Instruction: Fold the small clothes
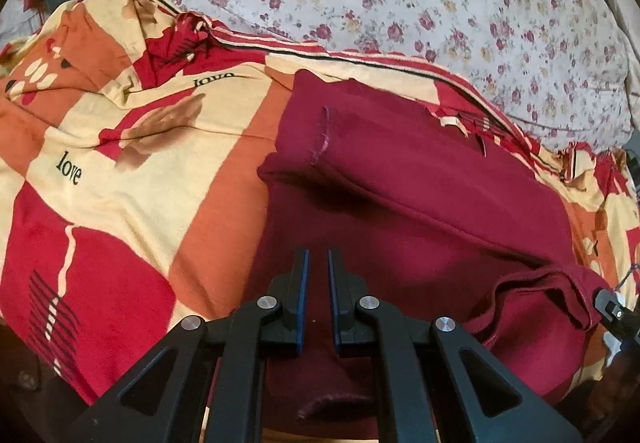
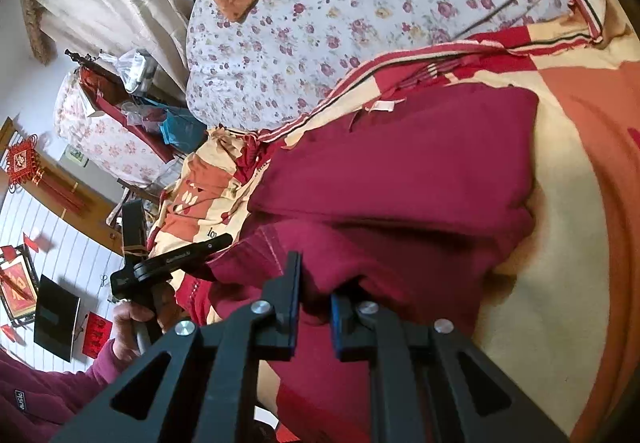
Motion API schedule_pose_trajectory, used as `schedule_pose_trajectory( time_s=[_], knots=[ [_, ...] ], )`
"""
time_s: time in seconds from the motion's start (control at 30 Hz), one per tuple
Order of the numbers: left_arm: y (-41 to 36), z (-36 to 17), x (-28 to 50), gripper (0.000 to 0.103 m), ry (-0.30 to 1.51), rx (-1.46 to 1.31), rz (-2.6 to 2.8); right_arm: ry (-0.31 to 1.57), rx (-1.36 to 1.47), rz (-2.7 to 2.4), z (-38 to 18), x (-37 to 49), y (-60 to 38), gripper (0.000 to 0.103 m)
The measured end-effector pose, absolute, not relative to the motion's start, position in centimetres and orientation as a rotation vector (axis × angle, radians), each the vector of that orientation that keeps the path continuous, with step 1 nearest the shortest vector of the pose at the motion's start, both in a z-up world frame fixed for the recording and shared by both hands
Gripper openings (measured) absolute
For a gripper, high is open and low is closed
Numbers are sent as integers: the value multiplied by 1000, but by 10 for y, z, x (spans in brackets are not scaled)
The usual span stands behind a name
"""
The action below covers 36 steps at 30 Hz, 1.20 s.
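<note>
Maroon garment [image 1: 420, 179] half-folded near the bed's foot edge, on the patterned sheet [image 1: 120, 147].

Left claw [image 1: 318, 263] released, hovering over the lower panel; right claw [image 2: 316, 283] clenched on bunched hem. Risk: uneven pull dragging the top fold askew, or thick hem slipping free.

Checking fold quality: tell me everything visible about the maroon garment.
The maroon garment is soft knit-looking fabric, lying partly folded on the patterned bedsheet, one layer doubled over with a stitched seam showing and a pale label near its far edge. The right tongs pinch its bunched near corner; the left tongs hover open above it.
</note>
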<state>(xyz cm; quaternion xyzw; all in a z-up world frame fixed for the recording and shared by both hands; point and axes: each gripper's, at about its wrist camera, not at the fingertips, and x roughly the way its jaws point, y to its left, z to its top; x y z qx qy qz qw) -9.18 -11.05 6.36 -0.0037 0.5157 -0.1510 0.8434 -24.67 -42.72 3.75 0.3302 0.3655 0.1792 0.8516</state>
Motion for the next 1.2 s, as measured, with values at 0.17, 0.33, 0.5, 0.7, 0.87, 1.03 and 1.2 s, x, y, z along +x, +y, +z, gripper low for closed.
schedule_pose_trajectory(
  time_s=[0.17,0.33,0.5,0.7,0.87,1.03,1.2],
  knots=[
    [-117,62,-93,0,1099,7,-308,768,684,393,39,-250,-425,12],
    [-122,62,-97,0,1099,21,-311,769,681,396,40,-252,-425,12],
    [-121,61,-100,0,1101,23,-307,767,681,392,40,-252,-426,12],
    [-117,60,-103,0,1101,17,-293,765,681,388,41,-253,-426,12],
    [-117,59,-105,0,1104,15,-293,771,676,381,40,-251,-427,12],
    [-112,59,-109,0,1104,0,-283,775,675,378,39,-251,-428,12],
    [-108,60,-112,0,1105,-23,-272,786,676,376,36,-251,-429,12]
  ],
)
